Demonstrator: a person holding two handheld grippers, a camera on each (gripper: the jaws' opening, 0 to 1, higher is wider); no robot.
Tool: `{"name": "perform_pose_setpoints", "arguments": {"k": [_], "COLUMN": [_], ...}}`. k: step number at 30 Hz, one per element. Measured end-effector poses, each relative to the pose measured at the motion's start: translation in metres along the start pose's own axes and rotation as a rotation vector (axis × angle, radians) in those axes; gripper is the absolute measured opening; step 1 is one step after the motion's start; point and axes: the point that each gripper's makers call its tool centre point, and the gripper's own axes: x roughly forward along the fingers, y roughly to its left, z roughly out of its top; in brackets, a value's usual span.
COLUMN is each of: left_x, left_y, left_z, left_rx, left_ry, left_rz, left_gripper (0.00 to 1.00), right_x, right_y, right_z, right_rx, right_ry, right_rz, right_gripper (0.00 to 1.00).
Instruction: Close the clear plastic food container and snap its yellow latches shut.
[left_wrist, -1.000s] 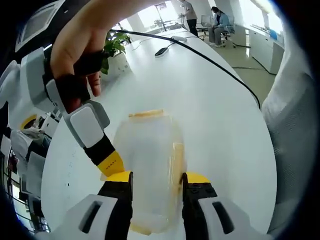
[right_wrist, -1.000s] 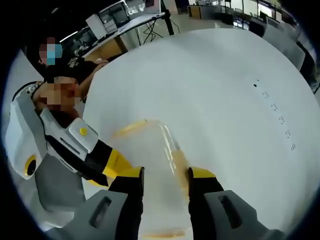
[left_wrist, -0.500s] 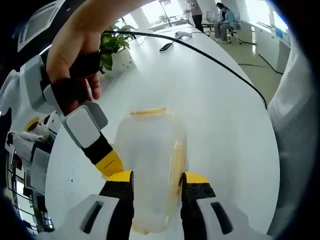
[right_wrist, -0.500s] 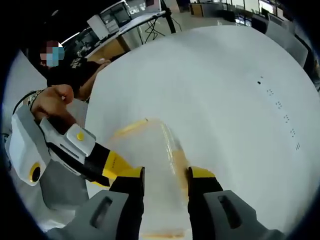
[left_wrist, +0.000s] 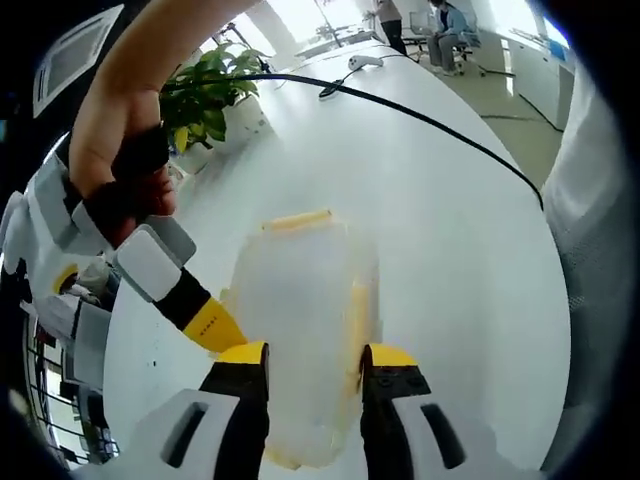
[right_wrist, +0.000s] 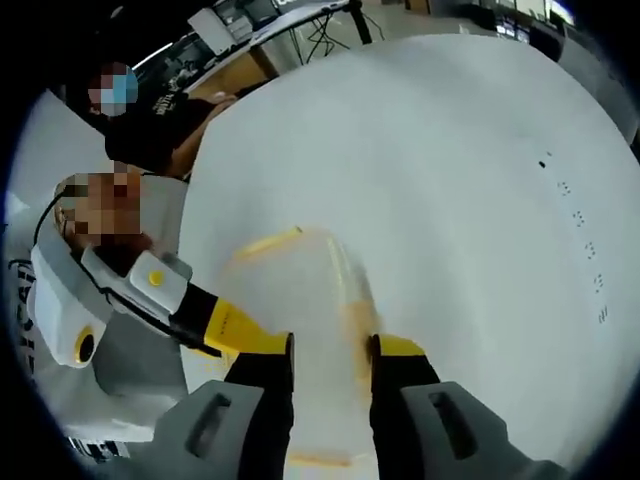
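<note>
Your left gripper (left_wrist: 313, 362) has its jaws set either side of the clear plastic food container (left_wrist: 300, 330), the yellow tips pressed against its two long walls, so you are gripping the box itself rather than a latch. Your right gripper (right_wrist: 330, 350) does the same from the opposite end, jaws closed onto the container (right_wrist: 300, 330) and bracketing it across its width. In the left gripper view you can see the other tool coming in from the left, held by your hand (left_wrist: 115, 150), its yellow tip touching the container's near-left corner. The container sits flat on the white table (left_wrist: 440, 230), with the lid apparently down on it already; one yellow latch (left_wrist: 295, 220) lies along the far short edge and another runs down the right long side (left_wrist: 357, 325). Whether either latch is snapped home is too blurred to tell. A black cable (left_wrist: 430, 120) crosses the table well beyond it, and a potted plant (left_wrist: 205, 95) stands at the far left. Expect this box to be light, empty-looking and thin-walled: it will flex under a hard squeeze and slide readily on the smooth tabletop. Hold it by the rim near the corners, where the plastic is stiffest, and press each latch down at its middle while your other gripper pins the box, so it does not skate away or tip up.
</note>
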Motion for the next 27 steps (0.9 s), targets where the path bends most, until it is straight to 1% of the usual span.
{"name": "perform_pose_setpoints", "arguments": {"k": [1,2,4,6,7,8,9,10,11,12,13,20,22,24,27], "left_x": [0.0,0.0,-0.001,-0.001,0.0,0.001,0.0,0.001,0.0,0.0,0.0,0.001,0.001,0.0,0.001], "left_y": [-0.001,-0.002,-0.004,-0.004,-0.005,-0.006,-0.004,-0.007,-0.007,-0.006,-0.007,-0.008,-0.009,-0.008,-0.008], "left_z": [0.0,0.001,0.001,0.001,0.001,-0.002,0.0,-0.001,0.0,0.0,0.0,0.001,0.001,0.002,0.002], "left_rx": [0.001,0.003,0.006,0.004,0.024,0.122,0.146,0.088,0.069,0.065,0.082,0.085,0.088,0.081,0.089], "left_ry": [0.0,0.0,-0.002,-0.001,0.007,0.031,0.036,0.038,0.026,0.025,0.029,0.035,0.032,0.023,0.025], "left_rz": [0.001,0.0,0.003,0.007,0.017,0.032,0.071,0.064,0.041,0.037,0.042,0.049,0.052,0.052,0.057], "left_gripper": [0.29,0.29,0.29,0.29,0.29,0.29,0.29,0.29,0.29,0.29,0.29,0.29,0.3,0.3,0.3], "right_x": [0.0,0.0,0.001,0.002,0.002,0.0,0.004,0.005,0.006,0.005,0.006,0.008,0.008,0.008,0.008], "right_y": [0.0,0.002,0.003,0.003,0.003,0.009,0.004,0.004,0.005,0.005,0.005,0.008,0.008,0.008,0.008], "right_z": [0.0,-0.003,-0.004,-0.003,-0.003,-0.013,-0.007,-0.009,-0.01,-0.01,-0.011,-0.009,-0.006,-0.004,-0.002], "right_rx": [-0.006,-0.011,-0.056,-0.05,-0.064,-0.039,-0.065,-0.066,-0.089,-0.079,-0.074,-0.07,-0.093,-0.092,-0.092], "right_ry": [0.006,0.036,0.077,0.098,0.113,0.177,0.141,0.151,0.152,0.151,0.151,0.148,0.138,0.128,0.108], "right_rz": [0.004,0.026,0.027,0.031,0.038,0.07,0.062,0.067,0.073,0.071,0.071,0.058,0.047,0.04,0.034], "right_gripper": [0.24,0.23,0.22,0.22,0.22,0.21,0.2,0.2,0.21,0.21,0.21,0.22,0.22,0.23,0.23]}}
